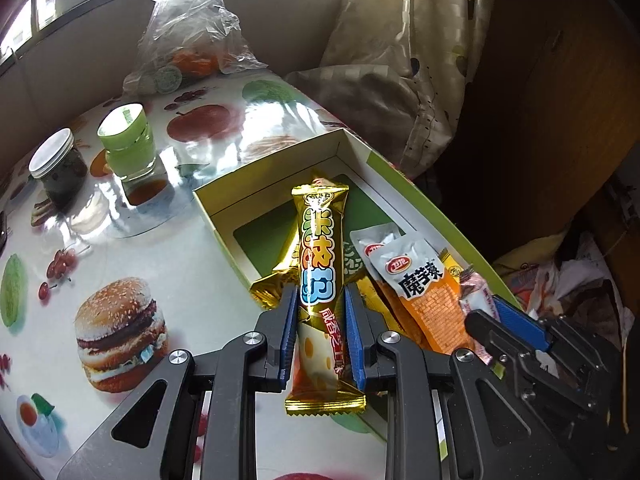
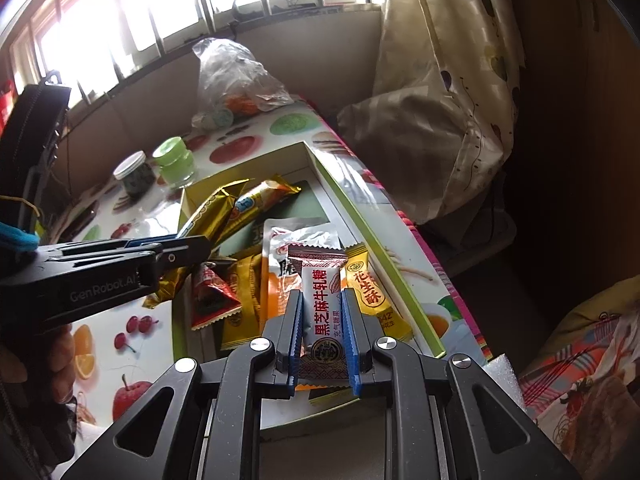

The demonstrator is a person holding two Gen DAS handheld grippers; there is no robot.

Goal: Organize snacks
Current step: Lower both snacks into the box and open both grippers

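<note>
Daylight is coming through the barred window at the top of both views, and a fruit-and-burger printed tablecloth is covering the surface below it.

Working left to right in the left wrist view: a white-lidded jar and a green-lidded jar are standing at left; a clear plastic bag is sitting at upper centre; the open cardboard box is running from centre toward lower right.

1. Your left gripper is pinching the gold snack bar between its blue pads, jaws closed on the wrapper. The bar is pointing over the box's near wall, toward a second gold bar lying inside.
2. Your right gripper is pinching the white nougat packet, jaws closed on its sides. The packet is hanging over the orange konjac packets and beside the yellow peanut candy, at lower centre of the right wrist view.

Judged step: you are placing both items into the box. The next move is calling for lowering each item past the rim before releasing.

Clearance: the upper part of the box is showing bare green floor, so room is remaining there. The lower part is crowded. The box's right wall is lying close to the table's right edge, so you are working with little margin on that side.
</note>
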